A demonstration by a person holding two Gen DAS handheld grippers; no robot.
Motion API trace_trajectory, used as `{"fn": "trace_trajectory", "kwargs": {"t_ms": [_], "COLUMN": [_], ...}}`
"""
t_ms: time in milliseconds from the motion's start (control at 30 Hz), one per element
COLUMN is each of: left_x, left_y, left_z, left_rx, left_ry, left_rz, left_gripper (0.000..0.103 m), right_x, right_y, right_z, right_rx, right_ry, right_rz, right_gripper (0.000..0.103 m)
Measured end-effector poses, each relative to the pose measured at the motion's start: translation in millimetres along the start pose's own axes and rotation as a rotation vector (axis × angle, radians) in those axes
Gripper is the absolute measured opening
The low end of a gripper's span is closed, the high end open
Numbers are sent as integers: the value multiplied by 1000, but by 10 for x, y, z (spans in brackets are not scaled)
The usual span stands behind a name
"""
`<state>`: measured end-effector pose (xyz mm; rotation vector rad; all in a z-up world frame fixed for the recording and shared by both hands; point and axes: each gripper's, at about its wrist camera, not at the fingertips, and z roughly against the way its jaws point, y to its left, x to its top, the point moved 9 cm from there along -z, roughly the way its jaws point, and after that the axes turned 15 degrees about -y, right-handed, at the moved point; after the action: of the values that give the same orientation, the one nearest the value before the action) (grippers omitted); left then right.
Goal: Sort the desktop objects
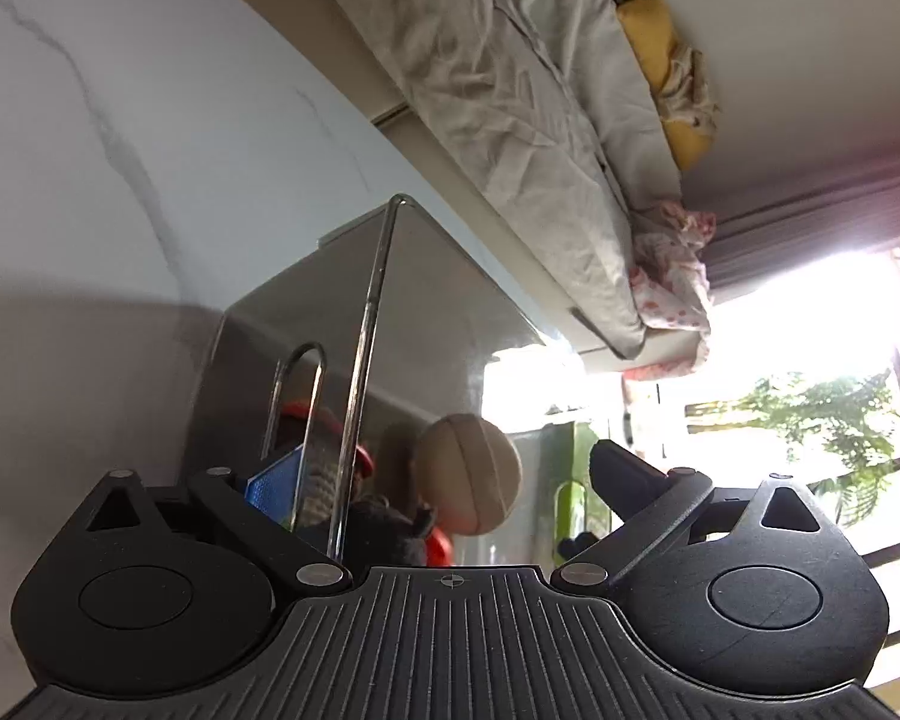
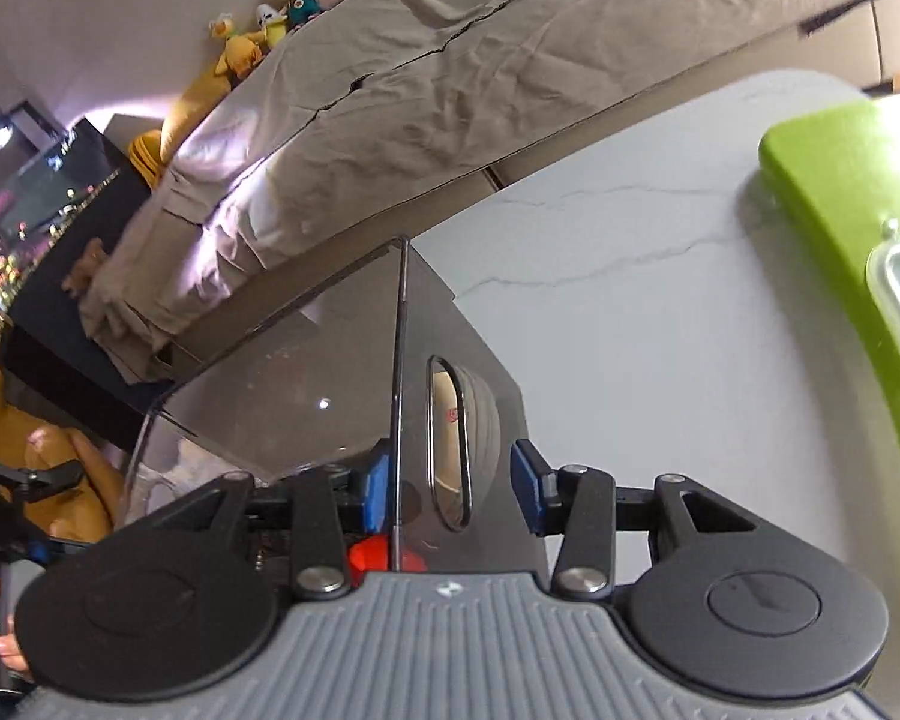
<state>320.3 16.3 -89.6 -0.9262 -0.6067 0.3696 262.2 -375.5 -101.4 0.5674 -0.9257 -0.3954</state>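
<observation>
Smoked clear plastic forms the task's thing: a square-cornered storage box (image 2: 306, 372) with oval handle slots, which we find on the white marble-veined surface (image 2: 630, 312), beside a bed (image 2: 450, 60) with crumpled beige sheets. Through its walls we note a beige ball (image 1: 471, 474), red items and a dark grey item. These are too blurred to identify.

The right tongs (image 2: 450, 492) straddle the slotted wall, with one blue pad inside the box and one outside. We cannot tell whether the pads press on it.

The left tongs (image 1: 444, 480) stand spread wide around a box corner. Their blue pad lies near the wall, and the opposite finger appears clear of the box.

A lime-green tray (image 2: 828, 204) sits near the box, at the right edge of the right wrist view.
</observation>
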Motion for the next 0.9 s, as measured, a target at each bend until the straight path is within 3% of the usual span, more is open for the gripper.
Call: {"fn": "trace_trajectory", "kwargs": {"t_ms": [67,200,267,300,467,567,667,767,833,900], "left_x": [6,-31,-64,-88,-324,-625,-863,-934,-825,-681], "left_y": [61,216,241,248,203,203,244,203,82,-103], "left_z": [-87,-175,-121,-84,230,500,749,956,1143,1367], "left_rx": [-5,112,144,155,173,161,129,126,182,250], "left_ry": [10,13,5,4,23,60,86,73,-5,-109], "left_rz": [36,-20,-51,-64,-147,-195,-178,-229,-351,-506], "left_gripper": [93,48,35,30,30,30,30,31,39,60], "right_x": [-2,48,39,21,-169,-377,-583,-728,-722,-589], "right_y": [-35,-49,6,25,113,133,125,156,136,99], "right_z": [-46,-171,-215,-200,74,365,650,936,1043,1159], "right_rx": [40,95,118,101,24,29,36,41,28,-19], "right_ry": [-2,-23,-11,-11,7,40,70,95,100,53], "right_rz": [-36,-75,-74,-53,30,52,68,88,76,84], "right_gripper": [42,31,19,18,16,16,17,18,22,40]}}
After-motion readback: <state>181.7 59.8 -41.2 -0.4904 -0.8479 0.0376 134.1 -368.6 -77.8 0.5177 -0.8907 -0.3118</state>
